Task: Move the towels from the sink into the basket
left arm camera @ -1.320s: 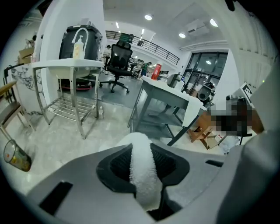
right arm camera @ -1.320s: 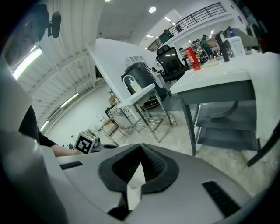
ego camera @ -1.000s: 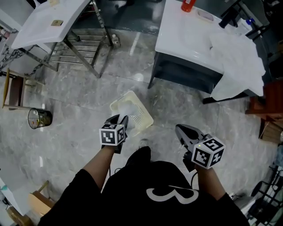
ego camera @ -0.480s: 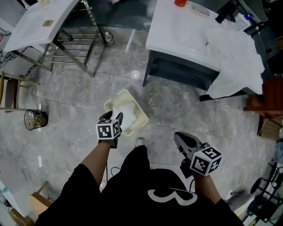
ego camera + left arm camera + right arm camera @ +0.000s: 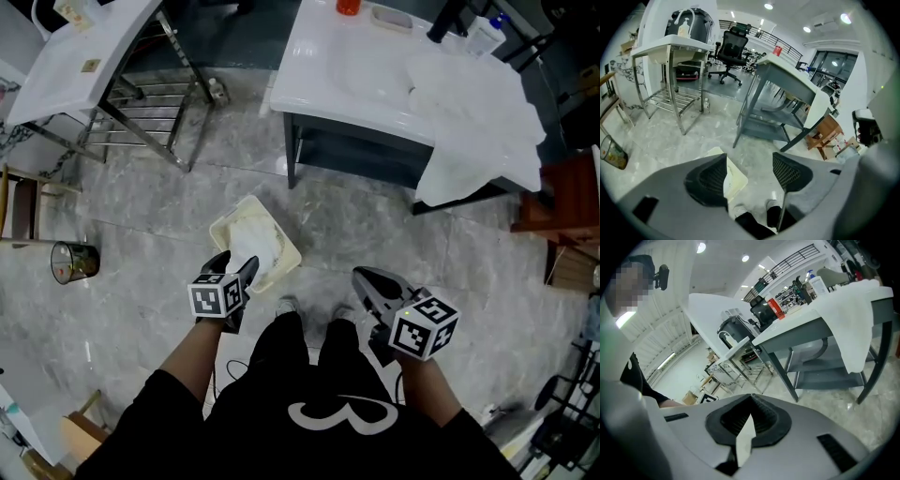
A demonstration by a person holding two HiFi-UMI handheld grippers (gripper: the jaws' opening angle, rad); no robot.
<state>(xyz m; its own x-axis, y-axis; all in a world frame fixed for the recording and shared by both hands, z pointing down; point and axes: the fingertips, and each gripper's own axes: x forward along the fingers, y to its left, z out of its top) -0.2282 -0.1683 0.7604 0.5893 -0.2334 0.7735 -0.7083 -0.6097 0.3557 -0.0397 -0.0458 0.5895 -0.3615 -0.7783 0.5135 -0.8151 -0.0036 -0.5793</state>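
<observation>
The left gripper (image 5: pixel 236 263) hangs just beside the cream perforated plastic basket (image 5: pixel 221 226), which sits on the grey stone floor (image 5: pixel 141 216). Its 2 jaws stand wide apart, having just been opening, and grip nothing; only floor and the basket's corner show between them. A crumpled white towel (image 5: pixel 255 246) lies inside the basket. The right gripper (image 5: pixel 362 277) is held low on the person's right with its jaws brought together. A pale sliver shows below the tips, possibly only floor seen through the gap. More white towels (image 5: pixel 473 117) lie draped over the right end of the white sink counter (image 5: pixel 347 70), well apart from the basket.
</observation>
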